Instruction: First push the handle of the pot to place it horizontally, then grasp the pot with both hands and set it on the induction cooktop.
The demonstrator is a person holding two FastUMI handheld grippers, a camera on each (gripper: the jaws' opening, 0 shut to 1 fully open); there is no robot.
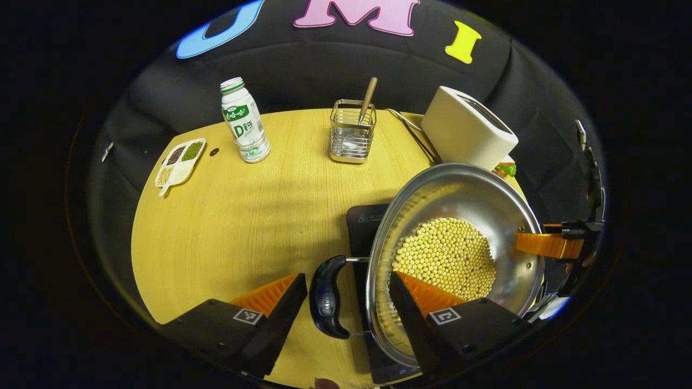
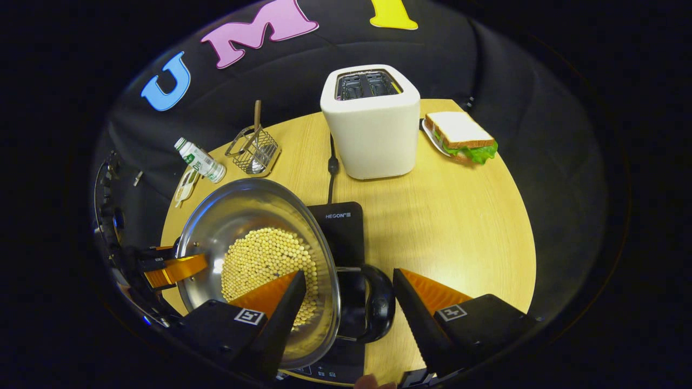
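A wide steel pot (image 1: 459,194) holding yellow beans (image 1: 446,256) sits over the black induction cooktop (image 1: 365,221). In the left gripper view my left gripper (image 1: 348,278) is shut on the pot's black side handle (image 1: 327,297), one finger outside the handle and the other inside the rim. At the far rim the right gripper (image 1: 549,246) has a finger reaching into the pot. In the right gripper view my right gripper (image 2: 348,275) clamps the opposite black handle (image 2: 378,308) and rim of the pot (image 2: 243,210) the same way above the cooktop (image 2: 340,227). The left gripper (image 2: 173,270) shows at the pot's far side.
A white toaster (image 2: 370,124) stands behind the cooktop, its cord running along the table. A sandwich on a plate (image 2: 459,138) lies right of it. A wire utensil basket (image 1: 352,132), a milk bottle (image 1: 244,121) and a small divided dish (image 1: 179,161) stand farther left on the round wooden table (image 1: 232,227).
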